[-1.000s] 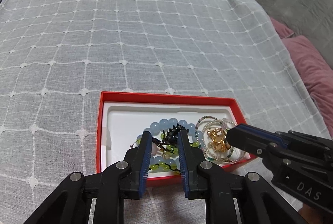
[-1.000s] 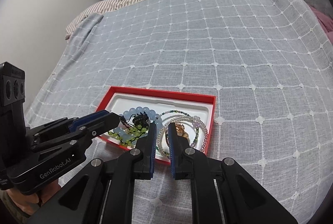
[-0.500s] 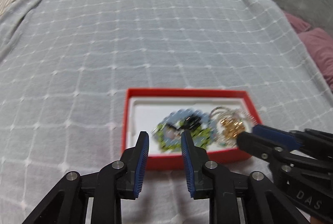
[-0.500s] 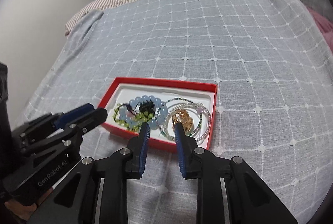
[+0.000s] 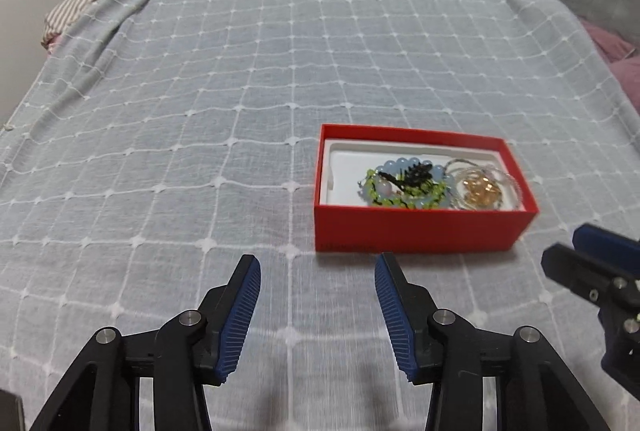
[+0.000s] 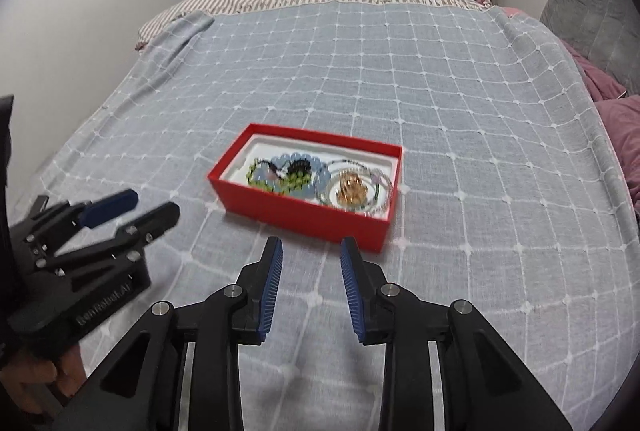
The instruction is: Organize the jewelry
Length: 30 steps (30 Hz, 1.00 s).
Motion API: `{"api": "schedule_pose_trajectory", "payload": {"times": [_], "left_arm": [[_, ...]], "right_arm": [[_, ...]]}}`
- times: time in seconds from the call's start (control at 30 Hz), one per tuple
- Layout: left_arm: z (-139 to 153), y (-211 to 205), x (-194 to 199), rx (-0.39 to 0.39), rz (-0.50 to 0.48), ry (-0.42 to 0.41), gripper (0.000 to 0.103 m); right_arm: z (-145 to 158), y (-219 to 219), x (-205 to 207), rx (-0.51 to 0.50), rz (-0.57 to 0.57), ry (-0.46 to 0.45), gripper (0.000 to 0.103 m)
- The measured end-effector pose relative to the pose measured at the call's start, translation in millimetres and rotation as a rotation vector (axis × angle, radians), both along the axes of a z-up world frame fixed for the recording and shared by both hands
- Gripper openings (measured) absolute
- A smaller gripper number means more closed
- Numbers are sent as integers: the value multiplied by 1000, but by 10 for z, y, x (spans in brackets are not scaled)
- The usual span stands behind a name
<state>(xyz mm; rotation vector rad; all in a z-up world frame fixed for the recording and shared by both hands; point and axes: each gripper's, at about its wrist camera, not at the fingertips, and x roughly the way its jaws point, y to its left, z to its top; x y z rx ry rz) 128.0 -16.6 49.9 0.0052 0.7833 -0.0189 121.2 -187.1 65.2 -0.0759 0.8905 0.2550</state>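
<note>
A bed (image 5: 240, 91) covered in a pale blue grid-patterned blanket fills both views, with grey and mauve pillows (image 6: 600, 79) along its right edge. Toward the near side of the blanket sits a shallow red box (image 5: 420, 227) with a white liner, its top uncovered; no lid shows in either view.

Both claws hang over bare blanket on the near side of the box, clear of it. The left claw (image 5: 318, 265) has its blue-padded fingers spread wide and carries nothing. The right claw (image 6: 311, 245) is also parted and carries nothing.

All the jewelry in view lies inside the box, crowded toward its right half. A pale blue bead bracelet (image 5: 396, 167) and a green bead strand (image 5: 400, 197) overlap, with a small black piece (image 5: 418, 173) on top of them. Just beside these, thin beaded loops (image 6: 378, 185) ring a gold ornament (image 5: 480, 189).

Nothing loose shows on the blanket, so the gathering looks done. The pieces lie heaped rather than separated, and I judge only tidying or closing the box could remain.
</note>
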Motion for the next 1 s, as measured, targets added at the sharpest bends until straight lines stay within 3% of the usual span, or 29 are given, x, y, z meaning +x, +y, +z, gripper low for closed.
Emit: {"api": "schedule_pose_trajectory", "payload": {"times": [0.1, 0.3, 0.43, 0.53, 0.6, 0.67, 0.93, 1.0], "left_arm": [[46, 48, -182, -6, 21, -28, 68], [58, 97, -422, -26, 36, -34, 70], [108, 100, -594, 0, 30, -73, 78], [99, 109, -679, 1, 29, -81, 83], [86, 121, -691, -27, 9, -79, 89], [51, 132, -667, -34, 10, -70, 92], [36, 121, -664, 20, 50, -64, 101], [41, 142, -669, 23, 69, -72, 102]], "right_arm": [[62, -27, -144, 18, 4, -15, 39], [186, -84, -447, 53, 6, -47, 49], [206, -114, -632, 56, -4, -60, 54], [198, -103, -720, 68, 5, -53, 66], [189, -71, -759, 50, 11, -60, 79], [177, -48, -778, 10, 3, -78, 84], [72, -90, -710, 18, -30, -44, 87], [55, -87, -704, 24, -34, -44, 97]]}}
